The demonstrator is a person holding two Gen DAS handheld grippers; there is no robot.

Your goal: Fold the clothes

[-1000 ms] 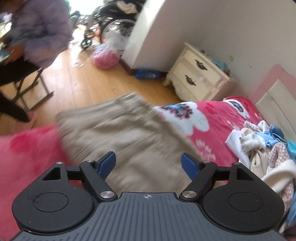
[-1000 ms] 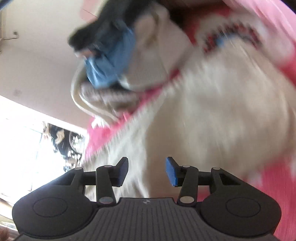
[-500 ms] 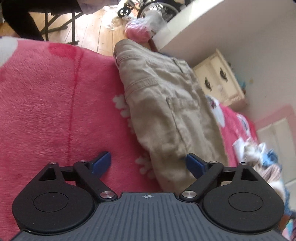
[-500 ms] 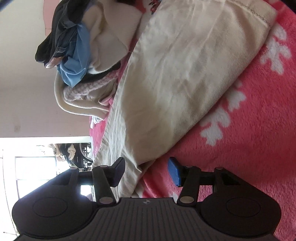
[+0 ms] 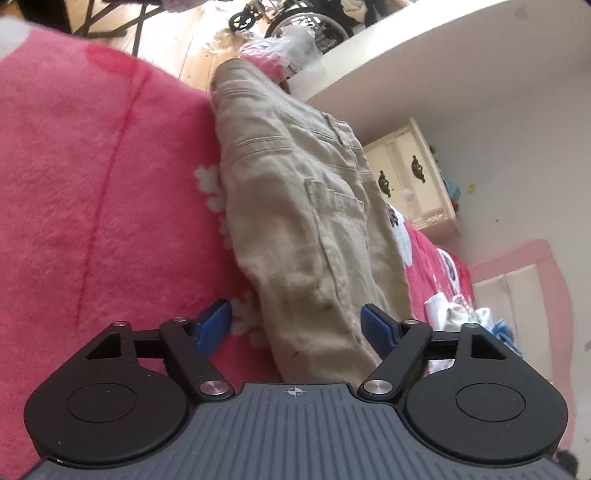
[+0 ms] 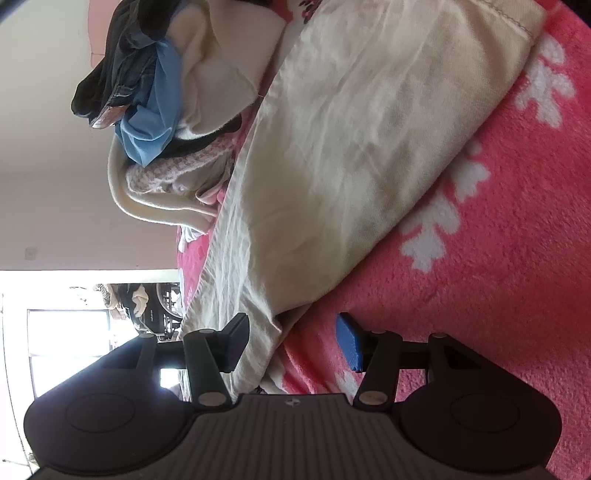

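Beige trousers (image 5: 306, 229) lie flat on a pink floral blanket (image 5: 92, 192) on the bed. My left gripper (image 5: 297, 326) is open, its blue pads on either side of the trousers' near end, low over the cloth. In the right wrist view the trousers (image 6: 351, 155) stretch away across the blanket (image 6: 498, 258). My right gripper (image 6: 291, 341) is open, tilted sideways, with the cloth's near edge between its pads.
A heap of unfolded clothes (image 6: 166, 96) lies beside the trousers, also small in the left wrist view (image 5: 465, 314). A cream nightstand (image 5: 410, 177), a pink headboard (image 5: 524, 280), wooden floor and a wheelchair (image 5: 295, 22) lie beyond the bed.
Both grippers dropped low to the trousers' near end and tilted; the left one closed in on the cloth edge. Both stayed open.
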